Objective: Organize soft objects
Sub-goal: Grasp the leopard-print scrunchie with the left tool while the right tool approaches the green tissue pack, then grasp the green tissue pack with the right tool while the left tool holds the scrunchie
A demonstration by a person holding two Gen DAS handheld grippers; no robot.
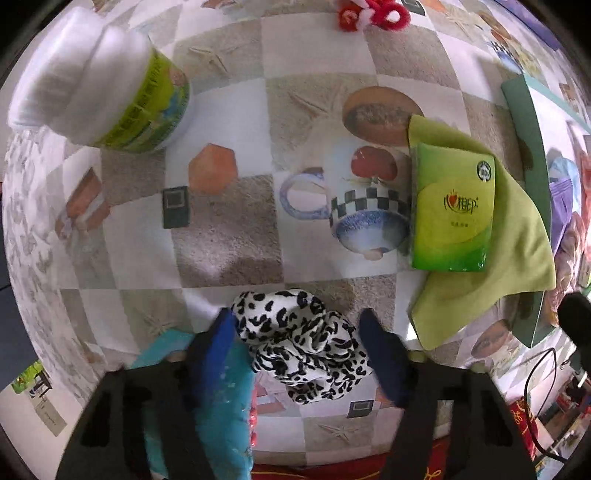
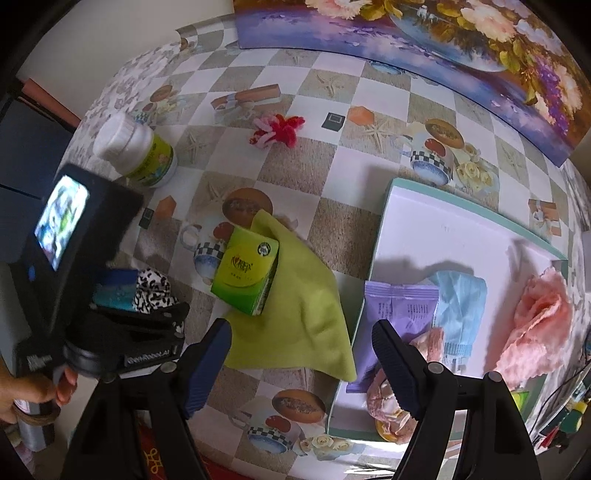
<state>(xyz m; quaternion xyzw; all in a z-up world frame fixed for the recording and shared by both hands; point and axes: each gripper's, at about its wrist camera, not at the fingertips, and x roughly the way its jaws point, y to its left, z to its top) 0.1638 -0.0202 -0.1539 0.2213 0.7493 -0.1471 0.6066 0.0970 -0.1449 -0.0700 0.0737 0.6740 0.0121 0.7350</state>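
Grasp advice: the left claw [image 1: 297, 325] stands open astride the spotted scarf [image 1: 306, 343], which lies near the tissue pack [image 1: 452, 210]; close low on the bunched middle, though pad contact is unclear. The right claw [image 2: 301, 338] hangs open, empty, beside the tray [image 2: 472, 214]. The checkered tabletop [image 2: 332, 155] meets a flower painting [image 2: 461, 33] behind the tray.

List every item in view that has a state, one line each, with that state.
Left tool: open, fingers either side of the leopard-print cloth, not closed on it.
Right tool: open, empty.
White bottle: upright, capped.
Green tissue pack: sealed, resting on the green cloth.
Green cloth: spread flat, creased.
Tray: partly filled.
Blue face mask: in the tray.
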